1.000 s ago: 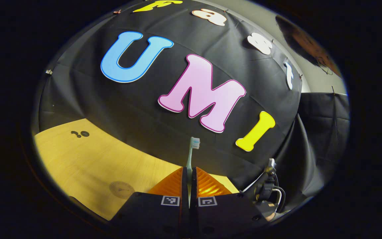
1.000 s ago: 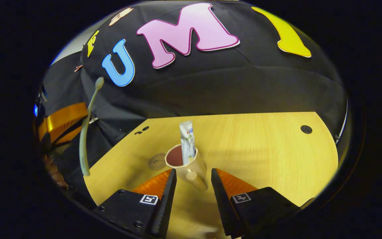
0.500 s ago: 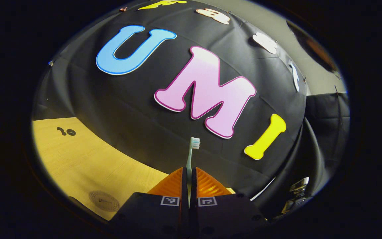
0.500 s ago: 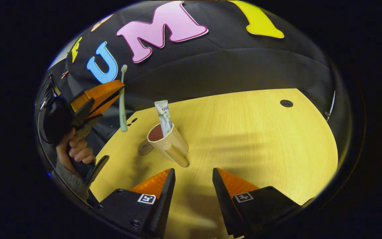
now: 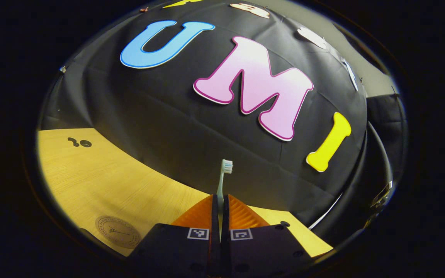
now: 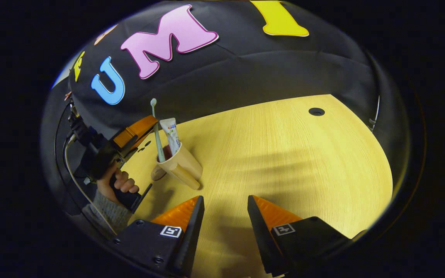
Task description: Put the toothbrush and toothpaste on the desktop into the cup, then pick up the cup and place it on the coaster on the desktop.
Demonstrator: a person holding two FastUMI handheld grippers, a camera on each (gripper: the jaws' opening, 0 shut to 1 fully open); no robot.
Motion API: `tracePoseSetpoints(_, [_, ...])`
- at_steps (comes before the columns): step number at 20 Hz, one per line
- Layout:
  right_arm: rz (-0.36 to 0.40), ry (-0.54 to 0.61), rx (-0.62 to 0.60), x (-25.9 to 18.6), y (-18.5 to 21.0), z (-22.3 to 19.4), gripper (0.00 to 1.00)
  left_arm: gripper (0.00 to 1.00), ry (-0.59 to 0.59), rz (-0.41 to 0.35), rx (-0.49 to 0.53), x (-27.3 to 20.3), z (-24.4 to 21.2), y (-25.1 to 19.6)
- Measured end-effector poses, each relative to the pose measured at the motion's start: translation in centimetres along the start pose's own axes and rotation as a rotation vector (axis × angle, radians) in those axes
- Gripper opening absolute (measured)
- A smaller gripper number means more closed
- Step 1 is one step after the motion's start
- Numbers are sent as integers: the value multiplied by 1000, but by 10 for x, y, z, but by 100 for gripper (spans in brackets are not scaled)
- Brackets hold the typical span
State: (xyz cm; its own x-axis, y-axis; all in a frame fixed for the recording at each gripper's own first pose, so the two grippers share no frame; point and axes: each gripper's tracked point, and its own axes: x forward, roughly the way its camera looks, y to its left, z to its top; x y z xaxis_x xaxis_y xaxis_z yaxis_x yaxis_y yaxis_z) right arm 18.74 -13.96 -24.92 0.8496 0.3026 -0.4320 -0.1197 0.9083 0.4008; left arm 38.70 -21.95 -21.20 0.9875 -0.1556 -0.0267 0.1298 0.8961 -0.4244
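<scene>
Toothbrush (image 5: 223, 181) clamped in left gripper (image 5: 220, 200), right gripper (image 6: 224, 204) agape

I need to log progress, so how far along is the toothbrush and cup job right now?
Done: the toothpaste stands in the cup. In hand: the left gripper is shut on the toothbrush, its lower end at the cup's mouth, not released. Left: let go of it, then lift the cup onto the coaster. The right gripper is open and holds nothing.
</scene>
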Motion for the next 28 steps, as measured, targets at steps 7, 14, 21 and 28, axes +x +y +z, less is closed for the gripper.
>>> tracePoseSetpoints(7, [7, 32, 2, 1, -4, -9, 70, 6, 24, 21, 21, 0, -29, 6])
tracePoseSetpoints(14, [36, 59, -3, 5, 4, -8, 70, 21, 46, 16, 47, -8, -37, 15])
tracePoseSetpoints(21, [64, 136, -96, 11, 16, 0, 71, 46, 107, 22, 44, -36, -42, 20])
tracePoseSetpoints(28, [141, 261, -239, 25, 56, 8, 78, 74, 216, 84, 202, -118, -34, 30])
